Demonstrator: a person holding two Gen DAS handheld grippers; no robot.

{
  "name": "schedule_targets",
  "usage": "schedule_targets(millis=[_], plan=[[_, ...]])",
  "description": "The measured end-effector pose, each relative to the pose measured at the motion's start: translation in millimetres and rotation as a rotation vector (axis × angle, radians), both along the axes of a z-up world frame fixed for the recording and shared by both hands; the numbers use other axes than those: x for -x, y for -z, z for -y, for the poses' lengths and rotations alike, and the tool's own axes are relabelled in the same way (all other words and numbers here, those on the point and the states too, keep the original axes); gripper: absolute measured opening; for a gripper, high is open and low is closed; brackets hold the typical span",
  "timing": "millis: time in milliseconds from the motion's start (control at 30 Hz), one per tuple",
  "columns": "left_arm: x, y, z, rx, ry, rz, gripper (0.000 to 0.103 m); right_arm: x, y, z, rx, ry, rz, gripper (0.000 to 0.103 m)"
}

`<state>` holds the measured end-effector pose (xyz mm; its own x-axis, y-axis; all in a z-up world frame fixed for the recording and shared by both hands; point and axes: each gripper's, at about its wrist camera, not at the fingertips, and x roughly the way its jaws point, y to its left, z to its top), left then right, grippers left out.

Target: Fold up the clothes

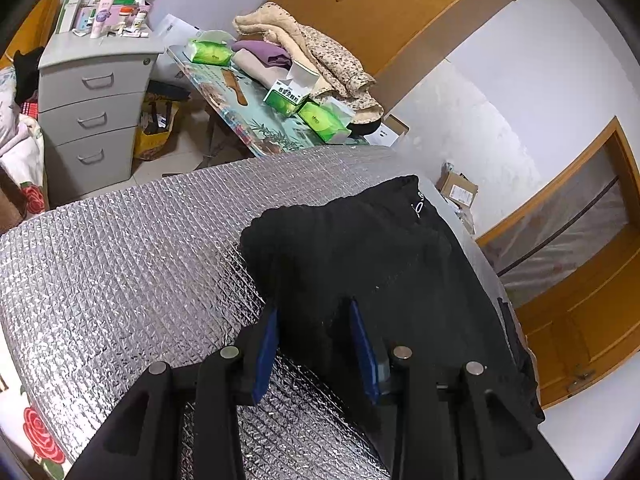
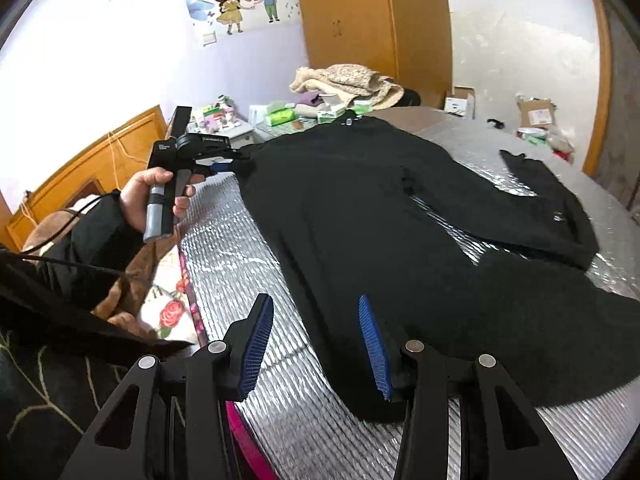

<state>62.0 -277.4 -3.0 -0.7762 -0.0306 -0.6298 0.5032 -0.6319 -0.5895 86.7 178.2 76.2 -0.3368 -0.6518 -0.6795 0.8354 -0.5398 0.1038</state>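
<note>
Silver foil mat, 1 black garment, L gripper fingers apart, R gripper fingers apart

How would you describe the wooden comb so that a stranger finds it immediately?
Look past the silver quilted mat to the glass-topped table beside the grey drawer cabinet. The wooden comb lies flat there, between green tissue packs; it is the only brown, long-handled thing.

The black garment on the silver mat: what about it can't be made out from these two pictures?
- Garment, right wrist view: what kind it is; the black cloth hides seams and folds.
- Left wrist view: its right side drops behind the mat's edge.
- Left hand-held gripper, right wrist view: fingertips merge with the dark cloth, too small to judge.
- White mark: too small to read.
</note>
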Motion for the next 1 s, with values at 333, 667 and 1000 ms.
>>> schedule_targets(millis=[333, 667, 1000], plan=[[0, 1, 10, -0.022, -0.001, -0.016, 0.036, 17, 52, 50, -0.102, -0.094, -0.005, 0.046], [-4, -12, 17, 0.028, 0.013, -0.058, 0.006, 47, 55, 46, -0.081, -0.097, 0.067, 0.002], [-37, 12, 25, 0.038, 0.038, -0.004, 0.007, 58, 54, 33, -0.07, -0.175, 0.146, 0.004]])
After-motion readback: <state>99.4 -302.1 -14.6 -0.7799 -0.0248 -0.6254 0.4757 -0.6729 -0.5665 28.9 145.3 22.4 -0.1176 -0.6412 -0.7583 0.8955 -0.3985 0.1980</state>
